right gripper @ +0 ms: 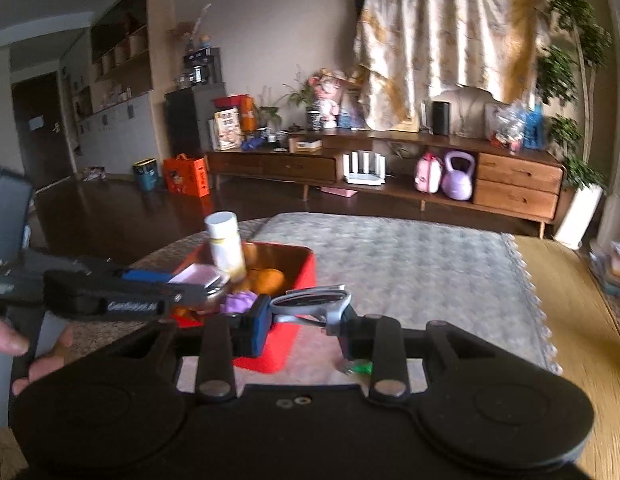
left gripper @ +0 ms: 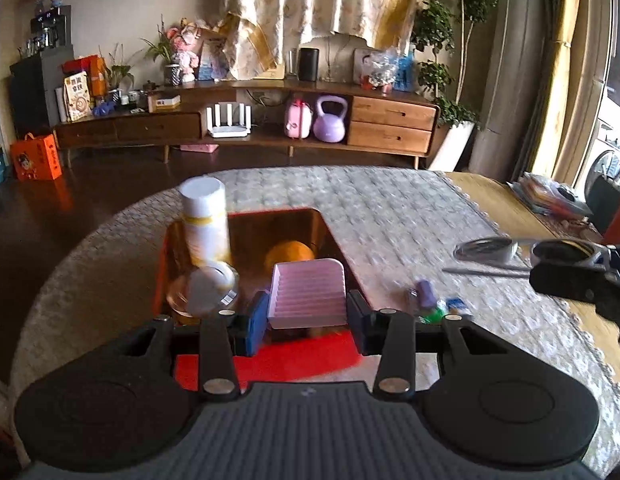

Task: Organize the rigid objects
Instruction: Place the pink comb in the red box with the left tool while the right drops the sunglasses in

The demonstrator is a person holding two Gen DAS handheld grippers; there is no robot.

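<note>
Pinching a pale pink ribbed block [left gripper: 308, 294] above the red box [right gripper: 298, 276], the left gripper [left gripper: 307, 316] hovers; the right gripper [right gripper: 302, 326] clamps grey sunglasses [right gripper: 310, 302] just beside that box.

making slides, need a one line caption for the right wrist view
Right gripper holds folded sunglasses beside the red box; left gripper carries a pink ridged block.
</note>
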